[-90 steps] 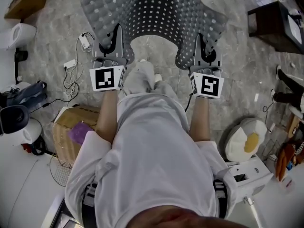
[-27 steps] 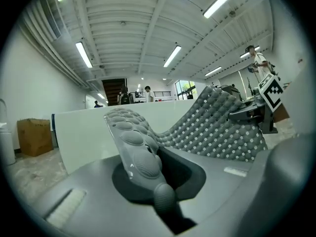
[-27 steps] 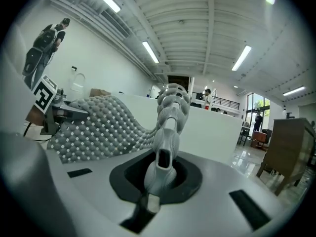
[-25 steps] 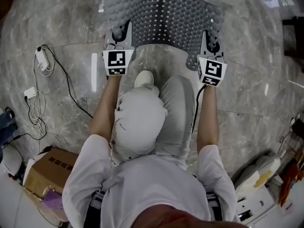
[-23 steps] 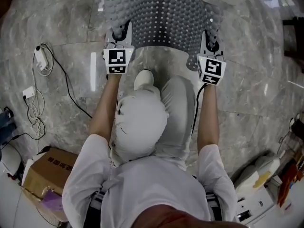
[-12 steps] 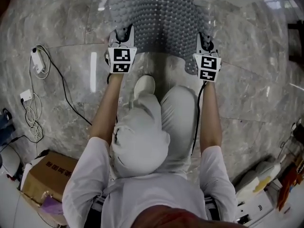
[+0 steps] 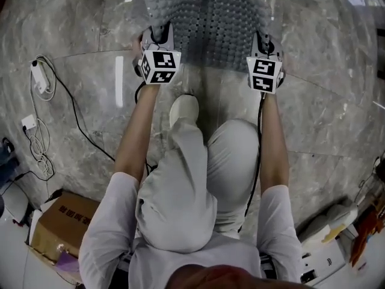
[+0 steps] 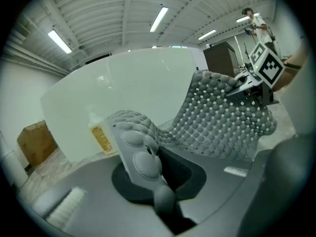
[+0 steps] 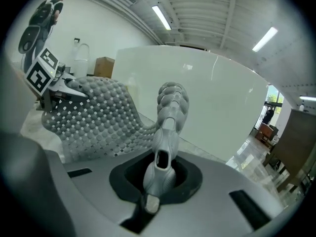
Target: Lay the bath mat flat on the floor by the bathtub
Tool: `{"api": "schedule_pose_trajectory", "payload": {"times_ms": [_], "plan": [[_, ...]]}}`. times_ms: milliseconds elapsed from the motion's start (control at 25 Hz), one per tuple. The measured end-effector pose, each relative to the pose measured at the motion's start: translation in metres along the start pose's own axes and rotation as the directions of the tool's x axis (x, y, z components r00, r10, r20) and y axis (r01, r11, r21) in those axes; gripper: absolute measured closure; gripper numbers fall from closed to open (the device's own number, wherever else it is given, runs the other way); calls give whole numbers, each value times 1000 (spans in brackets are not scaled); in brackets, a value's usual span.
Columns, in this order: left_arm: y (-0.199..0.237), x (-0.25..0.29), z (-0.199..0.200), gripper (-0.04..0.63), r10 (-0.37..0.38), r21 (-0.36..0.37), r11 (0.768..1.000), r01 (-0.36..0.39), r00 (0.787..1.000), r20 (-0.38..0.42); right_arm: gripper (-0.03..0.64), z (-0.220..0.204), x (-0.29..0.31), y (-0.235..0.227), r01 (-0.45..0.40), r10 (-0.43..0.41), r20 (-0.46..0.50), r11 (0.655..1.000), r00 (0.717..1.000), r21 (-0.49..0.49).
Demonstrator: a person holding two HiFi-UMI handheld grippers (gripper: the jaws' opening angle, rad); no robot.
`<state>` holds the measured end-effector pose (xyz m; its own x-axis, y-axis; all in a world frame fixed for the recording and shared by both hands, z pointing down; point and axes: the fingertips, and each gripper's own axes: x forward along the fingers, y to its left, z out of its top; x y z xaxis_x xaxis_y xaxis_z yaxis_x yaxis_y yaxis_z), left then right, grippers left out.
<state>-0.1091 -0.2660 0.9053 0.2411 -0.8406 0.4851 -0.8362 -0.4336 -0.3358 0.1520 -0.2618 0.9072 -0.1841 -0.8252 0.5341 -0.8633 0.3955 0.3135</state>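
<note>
Bath mat [image 7: 207,23] — far edge off-frame

The floor [image 7: 313,119] is glossy grey marble-look tile. Over on the left there's a white adapter [image 7: 40,80] with a black cable [image 7: 75,110] snaking across, and a cardboard box [image 7: 57,224] at lower left. A white shoe [image 7: 183,109] is planted mid-floor. The grey bath mat [image 7: 210,23] droops at the top, and I can't tell how much of it touches. A yellow-label bottle [image 8: 101,135] stands by the white bathtub [image 8: 128,93].

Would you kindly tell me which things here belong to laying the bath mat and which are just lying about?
Job: bath mat, pinched at its near corners by left gripper and right gripper; bathtub; floor.
Lying about: cardboard box; charger; cables; bottle beside the tub.
</note>
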Motion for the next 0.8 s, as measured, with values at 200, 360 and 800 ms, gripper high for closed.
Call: {"api": "schedule_pose_trajectory", "payload": {"times_ms": [200,360,800], "plan": [[-7,29,-15,575,-27,83,996,30,999,-37,597,-23,22,2,0,-3,-48,998,999,-70],[1,46,-34,575,-22,134,990,32,997,-73,597,-39,43,-3,21,-32,-91,993,995,-116],[30,84,-86,571,-3,222,974,46,982,-189,595,-91,83,-28,23,-67,-185,973,980,-230]]}}
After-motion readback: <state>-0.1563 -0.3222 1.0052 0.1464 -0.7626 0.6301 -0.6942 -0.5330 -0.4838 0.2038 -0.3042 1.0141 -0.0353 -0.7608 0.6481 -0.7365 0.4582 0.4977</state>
